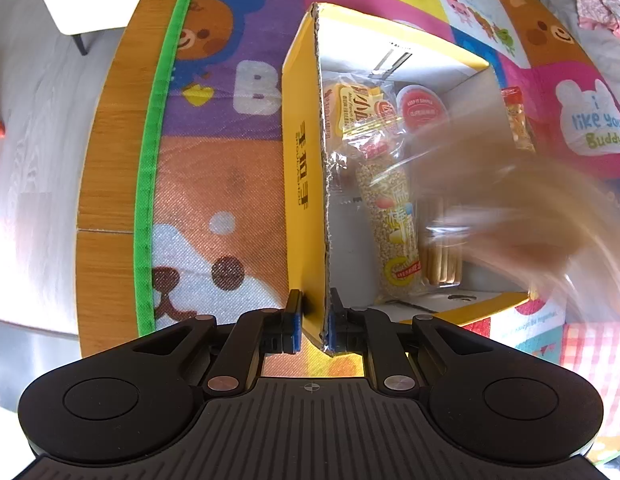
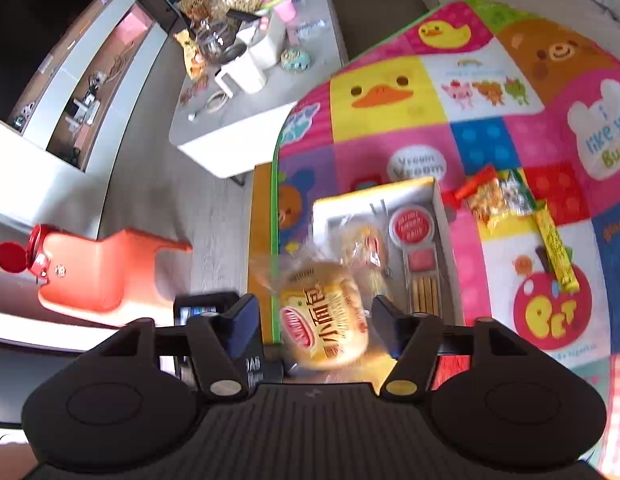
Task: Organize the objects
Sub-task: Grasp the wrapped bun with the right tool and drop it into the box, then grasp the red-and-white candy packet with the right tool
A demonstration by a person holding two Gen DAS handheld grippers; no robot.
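the desk (image 2: 258, 216) carries a bright cartoon play mat (image 2: 389, 92). near its middle stands the yellow cardboard box (image 1: 302, 168), open on top, with snack packs inside: a sesame stick bag (image 1: 391, 216) and a red-lidded cup (image 1: 423, 110). the left tongs (image 1: 313, 322) are clamped on the box's wall at 6 o'clock. the right tongs (image 2: 314, 322) stand apart; a blurred bread pack (image 2: 323, 316) sits between the pads, untouched, at 7 o'clock from the box.

1 yellow box (image 2: 437, 200), 1 red-lidded cup (image 2: 413, 226), 1 sesame stick pack (image 1: 393, 216), 2 bread packs (image 2: 325, 320), 3 loose snack packs (image 2: 505, 196) on mat.
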